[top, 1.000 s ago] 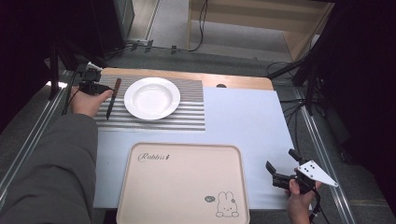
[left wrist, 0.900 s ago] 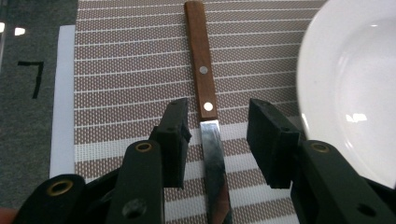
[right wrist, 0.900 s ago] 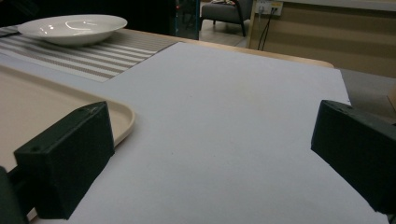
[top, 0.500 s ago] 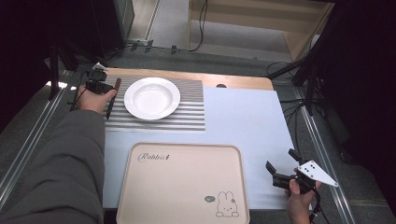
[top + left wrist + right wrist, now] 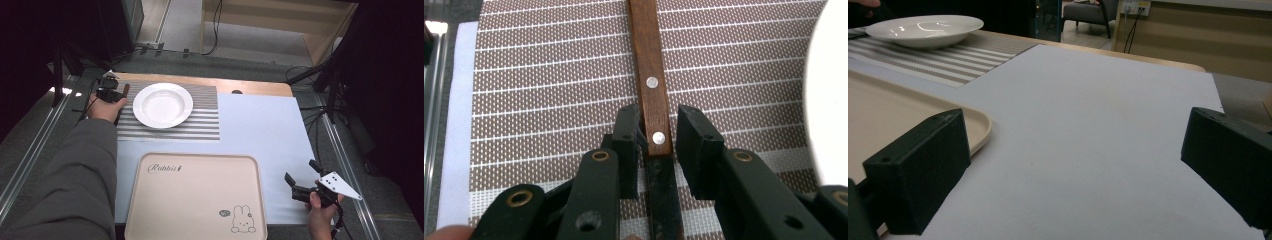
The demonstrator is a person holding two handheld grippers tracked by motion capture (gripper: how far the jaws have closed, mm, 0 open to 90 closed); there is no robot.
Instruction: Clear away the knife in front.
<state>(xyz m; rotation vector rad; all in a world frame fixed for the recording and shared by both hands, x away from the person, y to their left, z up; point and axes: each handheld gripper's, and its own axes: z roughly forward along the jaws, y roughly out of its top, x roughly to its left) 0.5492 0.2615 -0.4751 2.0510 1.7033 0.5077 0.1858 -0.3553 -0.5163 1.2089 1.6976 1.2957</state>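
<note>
A knife with a riveted brown wooden handle [image 5: 651, 75] and a dark blade lies on the striped placemat [image 5: 549, 75]. My left gripper [image 5: 659, 120] is open, its jaws narrowly straddling the handle's end; a thin gap shows at the right jaw. From above, that gripper [image 5: 111, 92] sits at the mat's far left, the hand covering most of the knife [image 5: 126, 89]. Right of it sits a white plate [image 5: 162, 105]. My right gripper [image 5: 300, 171] hovers open and empty near the table's front right, over the pale sheet [image 5: 1088, 100].
A beige tray [image 5: 195, 156] with a rabbit print lies at the front middle, its corner [image 5: 980, 125] left of the right gripper. The plate [image 5: 923, 27] stands far off in the right gripper view. Metal rails run along both table sides.
My left gripper has shifted right, over the knife, and the hand now covers most of it. The right gripper has stayed put.
</note>
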